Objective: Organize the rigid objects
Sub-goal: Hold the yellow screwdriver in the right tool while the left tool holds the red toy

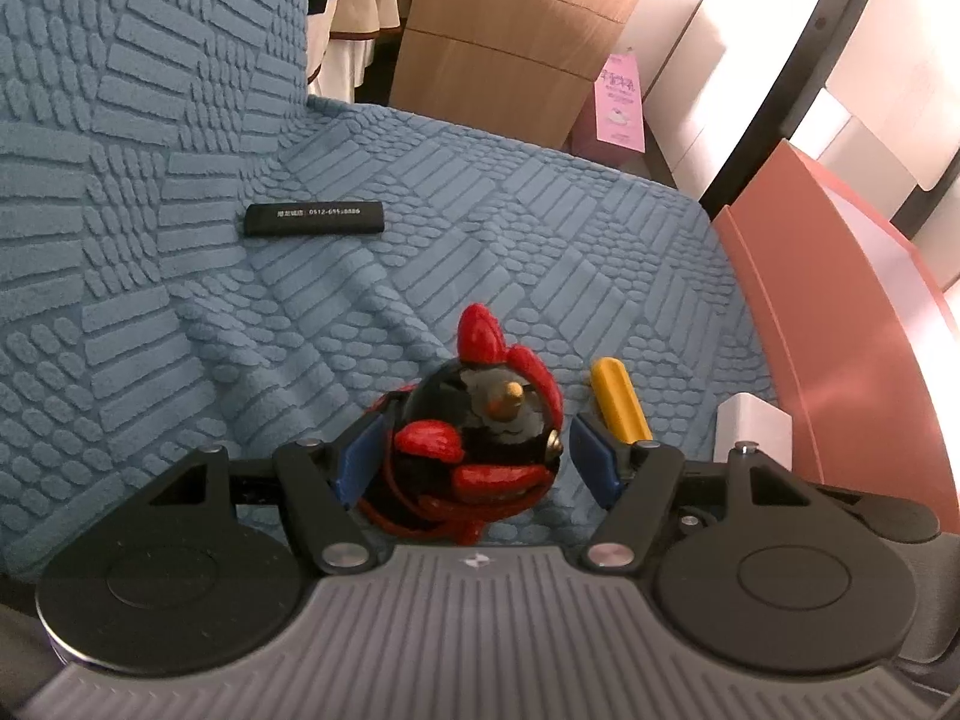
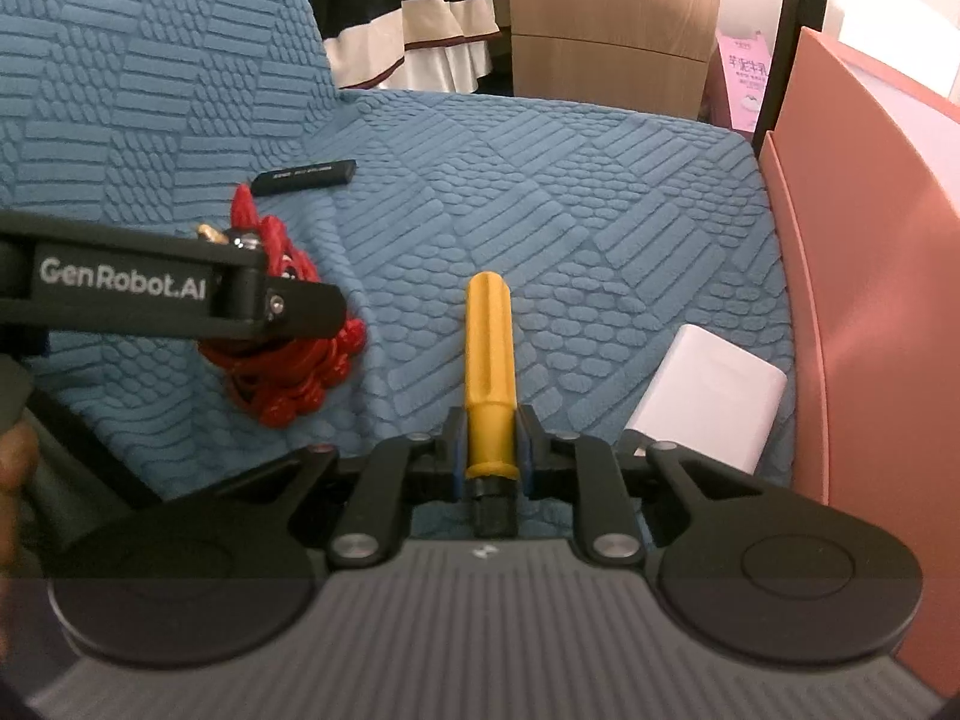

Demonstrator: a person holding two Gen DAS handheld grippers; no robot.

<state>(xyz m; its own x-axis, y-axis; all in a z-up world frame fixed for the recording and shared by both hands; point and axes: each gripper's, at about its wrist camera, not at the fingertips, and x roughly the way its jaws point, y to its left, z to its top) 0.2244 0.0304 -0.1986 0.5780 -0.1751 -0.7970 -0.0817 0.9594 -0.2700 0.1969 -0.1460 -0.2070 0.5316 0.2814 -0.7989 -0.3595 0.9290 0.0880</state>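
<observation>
A black bird figure (image 1: pixel 480 420) with red comb, wings and red cords sits between the blue pads of my left gripper (image 1: pixel 474 447), which is shut on it over the blue textured sofa seat (image 1: pixel 480 210). From the right wrist view, one left finger (image 2: pixel 288 312) crosses the figure's red cords (image 2: pixel 288 372). My right gripper (image 2: pixel 492 441) is shut on a yellow tool handle (image 2: pixel 489 348) with a black shank, pointing away along the seat. The yellow handle (image 1: pixel 618 396) also shows just right of the left gripper.
A black bar with white print (image 1: pixel 314 219) (image 2: pixel 306 176) lies farther back on the seat. A white box (image 1: pixel 753 426) (image 2: pixel 708 396) rests by the pink panel (image 2: pixel 870 240) at the right. A wooden cabinet (image 2: pixel 612 18) stands behind the sofa.
</observation>
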